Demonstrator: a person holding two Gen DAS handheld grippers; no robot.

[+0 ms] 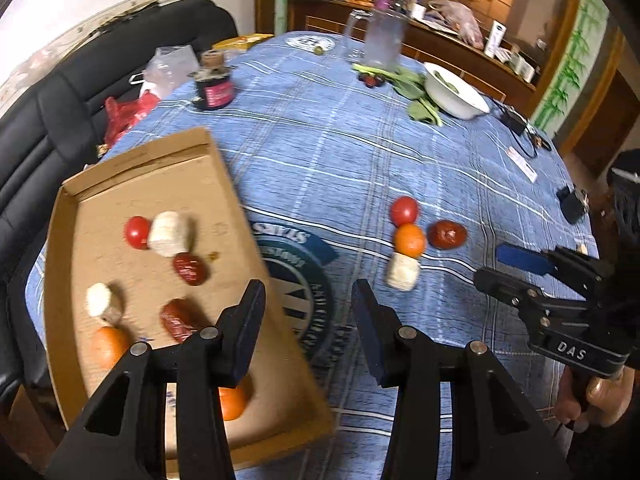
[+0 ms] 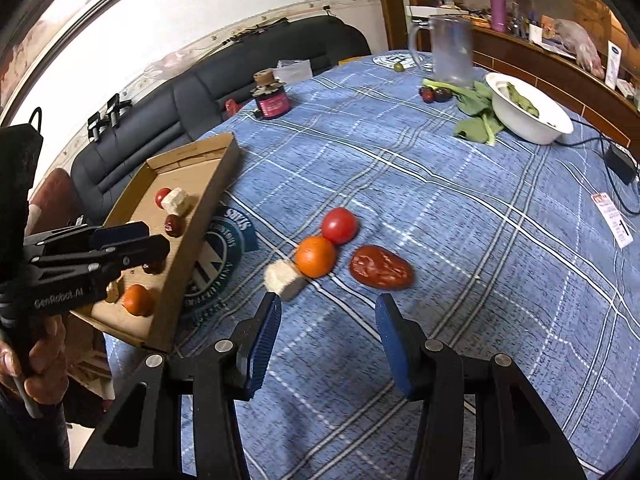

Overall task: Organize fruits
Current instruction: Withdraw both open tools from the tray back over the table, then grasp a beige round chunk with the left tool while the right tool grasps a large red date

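Fruit half sorted: we have seven pieces in the box (image 1: 224, 184), four wait on the bench (image 2: 440, 208), both grippers' fingers (image 1: 248, 320) part-open and empty.

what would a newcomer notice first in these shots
Probably the small row of pieces on the blue plaid tablecloth: a red tomato, an orange and a white chunk, with a dark red date beside them. To their left sits a cardboard tray already holding similar pieces.
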